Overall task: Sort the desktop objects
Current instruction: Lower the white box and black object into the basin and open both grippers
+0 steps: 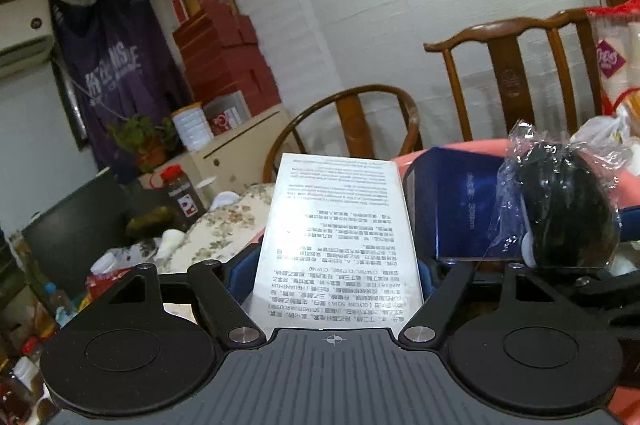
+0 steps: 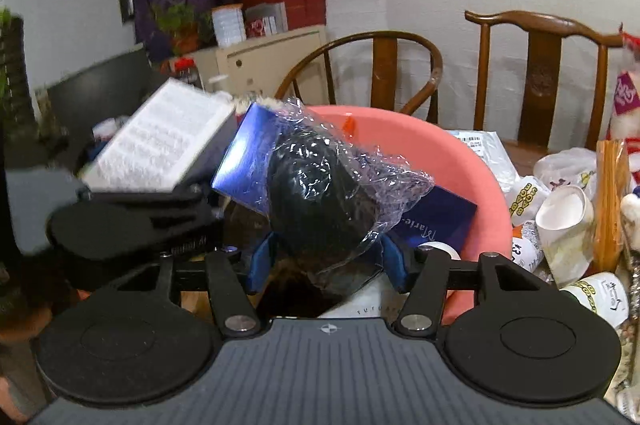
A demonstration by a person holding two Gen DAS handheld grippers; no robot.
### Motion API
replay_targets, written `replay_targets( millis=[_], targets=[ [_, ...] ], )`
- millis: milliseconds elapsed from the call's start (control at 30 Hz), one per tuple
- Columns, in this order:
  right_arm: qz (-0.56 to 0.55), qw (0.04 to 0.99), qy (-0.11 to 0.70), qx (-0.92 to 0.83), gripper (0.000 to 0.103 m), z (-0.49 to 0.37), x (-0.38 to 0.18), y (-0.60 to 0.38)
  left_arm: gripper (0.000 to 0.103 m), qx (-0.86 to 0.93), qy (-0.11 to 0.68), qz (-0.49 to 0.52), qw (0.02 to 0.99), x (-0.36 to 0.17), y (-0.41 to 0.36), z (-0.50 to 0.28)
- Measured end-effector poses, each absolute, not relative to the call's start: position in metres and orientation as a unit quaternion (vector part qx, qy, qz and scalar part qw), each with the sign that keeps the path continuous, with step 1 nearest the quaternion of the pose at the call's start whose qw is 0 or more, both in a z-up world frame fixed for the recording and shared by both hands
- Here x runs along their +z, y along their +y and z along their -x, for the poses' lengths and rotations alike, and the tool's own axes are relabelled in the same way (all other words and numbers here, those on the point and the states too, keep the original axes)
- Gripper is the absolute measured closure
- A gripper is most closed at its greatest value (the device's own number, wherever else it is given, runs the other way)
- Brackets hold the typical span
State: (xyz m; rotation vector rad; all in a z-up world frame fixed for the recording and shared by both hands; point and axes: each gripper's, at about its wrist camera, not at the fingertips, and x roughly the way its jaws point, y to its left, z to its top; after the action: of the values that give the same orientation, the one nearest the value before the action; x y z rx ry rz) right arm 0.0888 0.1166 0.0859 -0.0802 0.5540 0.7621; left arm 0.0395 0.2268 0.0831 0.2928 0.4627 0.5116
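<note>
Over the messy table (image 2: 520, 149), the left gripper (image 1: 338, 265) is squeezing a white box (image 1: 336, 225); the right gripper (image 2: 326, 261) is pinching a black wrapped ball (image 2: 316, 201) above the pink tub (image 2: 452, 161).

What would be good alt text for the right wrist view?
The right hand-held gripper grips a black object wrapped in clear plastic above a pink basin holding a blue box. Paper cups lie to the right.

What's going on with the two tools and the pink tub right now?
Left tool around white printed box, grip unclear. Right tool shut on black plastic-wrapped bundle. Both at pink tub. Blue box leans inside, behind the bundle.
</note>
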Motion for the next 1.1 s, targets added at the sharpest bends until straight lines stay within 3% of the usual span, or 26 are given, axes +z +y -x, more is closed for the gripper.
replay_targets(
  millis=[1100],
  targets=[
    [0.089, 0.903, 0.234, 0.349, 0.042, -0.070, 0.077, 0.124, 0.018, 0.249, 0.254, -0.141, 0.924, 0.076, 0.231, -0.036]
  ],
)
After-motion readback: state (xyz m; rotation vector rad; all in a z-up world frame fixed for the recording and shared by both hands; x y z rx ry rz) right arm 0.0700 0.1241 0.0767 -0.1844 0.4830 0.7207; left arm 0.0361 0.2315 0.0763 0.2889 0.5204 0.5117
